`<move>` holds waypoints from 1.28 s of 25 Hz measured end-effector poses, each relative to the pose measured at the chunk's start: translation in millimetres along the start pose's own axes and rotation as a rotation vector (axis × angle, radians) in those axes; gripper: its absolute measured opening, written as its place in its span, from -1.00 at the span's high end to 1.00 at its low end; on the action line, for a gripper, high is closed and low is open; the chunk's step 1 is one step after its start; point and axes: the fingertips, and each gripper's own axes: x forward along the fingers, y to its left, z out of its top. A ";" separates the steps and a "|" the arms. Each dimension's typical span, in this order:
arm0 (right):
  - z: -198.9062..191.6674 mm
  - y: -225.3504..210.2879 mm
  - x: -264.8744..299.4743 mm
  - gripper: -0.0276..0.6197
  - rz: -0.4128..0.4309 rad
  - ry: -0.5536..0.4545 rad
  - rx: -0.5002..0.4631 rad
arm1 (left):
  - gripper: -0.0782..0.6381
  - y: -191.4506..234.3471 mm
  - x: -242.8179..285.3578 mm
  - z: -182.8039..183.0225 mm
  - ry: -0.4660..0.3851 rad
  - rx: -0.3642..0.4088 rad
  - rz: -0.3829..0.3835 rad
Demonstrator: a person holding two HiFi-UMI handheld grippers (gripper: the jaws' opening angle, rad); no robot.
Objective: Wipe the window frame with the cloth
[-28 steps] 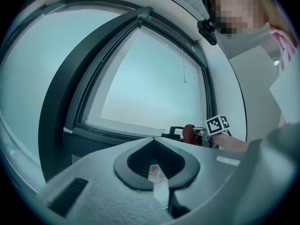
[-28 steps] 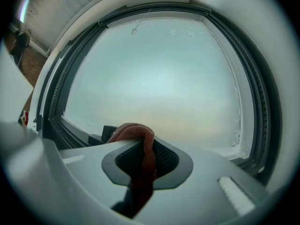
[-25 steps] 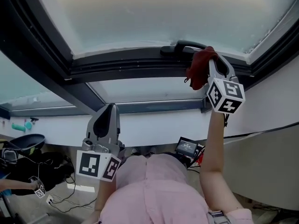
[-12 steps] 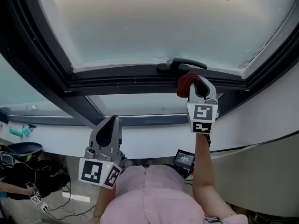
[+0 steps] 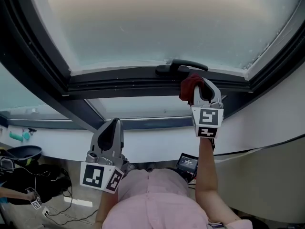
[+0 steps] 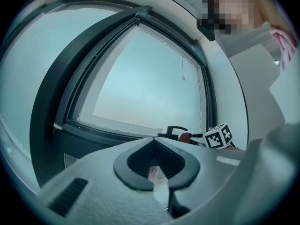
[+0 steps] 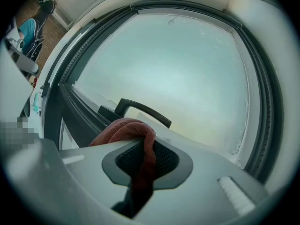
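In the head view, the right gripper [image 5: 204, 87] is holding a bunched dark red cloth [image 5: 189, 86] at the dark horizontal metal window frame [image 5: 119, 84], with the black lever handle [image 5: 183, 66] just beyond its tips. I judge the wiping stroke to be in hand, and the next move is calling for steady pressure while sliding along the bar. The left gripper [image 5: 110, 128] is hanging lower, well apart from the frame. The left gripper view is adding what the head view hides: its jaws are sitting together, a pale glint in the slit possibly only background. The right gripper view is showing jaws clamped on the cloth, its fold bulging over the tips.
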 end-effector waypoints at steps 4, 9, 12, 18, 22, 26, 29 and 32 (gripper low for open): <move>-11.1 -21.8 -2.6 0.76 -0.033 0.016 0.020 | 0.79 -5.2 4.3 -3.0 0.006 0.000 -0.003; -25.8 -52.9 -6.9 0.76 -0.079 0.031 0.056 | 0.79 -9.6 7.8 -5.6 0.010 -0.002 0.001; -32.8 -66.9 -8.8 0.76 -0.098 0.042 0.066 | 0.79 -13.5 11.0 -7.8 0.015 -0.001 0.000; -43.9 -91.6 -12.1 0.76 -0.133 0.051 0.082 | 0.79 -20.1 16.4 -11.2 0.016 -0.002 0.005; -52.0 -109.0 -14.8 0.76 -0.156 0.059 0.094 | 0.79 -25.6 20.0 -12.4 0.015 0.000 0.006; -61.0 -128.1 -18.7 0.76 -0.187 0.066 0.115 | 0.79 -29.6 22.7 -13.4 0.016 0.003 0.009; -67.8 -141.7 -20.7 0.76 -0.210 0.070 0.124 | 0.79 -32.3 24.7 -13.3 0.015 0.008 0.012; -75.0 -156.5 -23.0 0.76 -0.234 0.079 0.132 | 0.79 -35.4 26.3 -13.6 0.017 0.013 0.012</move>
